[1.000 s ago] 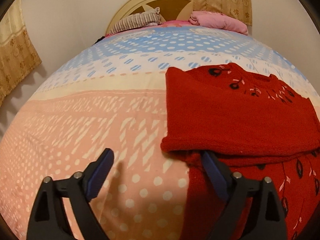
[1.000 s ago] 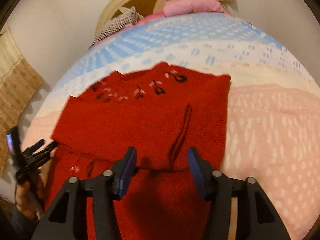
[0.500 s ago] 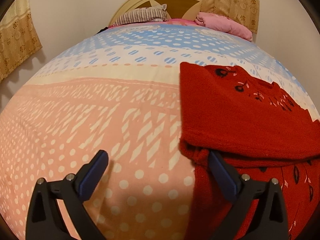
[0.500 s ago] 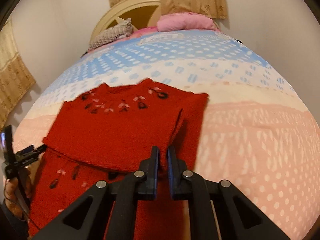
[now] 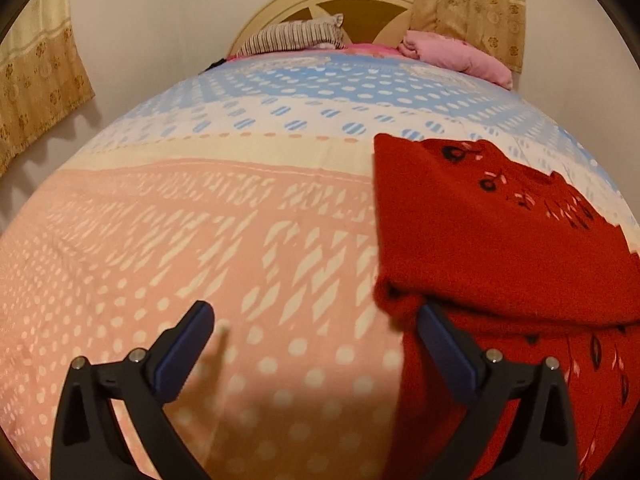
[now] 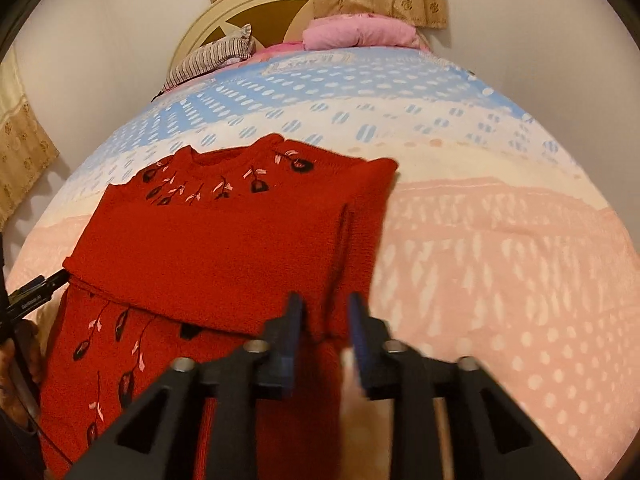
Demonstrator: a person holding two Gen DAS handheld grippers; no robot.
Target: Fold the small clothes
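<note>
1. Bedding fills both views: a bedspread (image 5: pixel 192 240) printed in pink, cream and blue bands. A cream headboard (image 6: pixel 224 16), a striped pillow (image 5: pixel 292 36) and a pink pillow (image 6: pixel 356 34) sit at the far end, well away from the work.
2. On the spread lies the red sweater (image 6: pixel 224 240), knitted, with dark embroidered flowers near the neckline. Both sleeves look folded across the chest, and the lower body lies flat toward me.
3. My right gripper (image 6: pixel 323 316) has its jaws a narrow way apart around the near edge of the folded sleeve layer. Whether the pads touch the knit I cannot tell; this part is blurred.
4. My left gripper (image 5: pixel 316 328) is spread wide and holds nothing. One finger hovers over bare bedspread, the other at the left corner of the folded layer.
5. Risk: if the right jaws lift with a loose bite, the thick knit may slide out and the sleeve fold may flop open.
6. Risk: if my left gripper closes where it is, it may pinch bedspread along with the sweater, dragging the garment askew.
7. Risk: lifting one side alone would likely skew the next fold.
</note>
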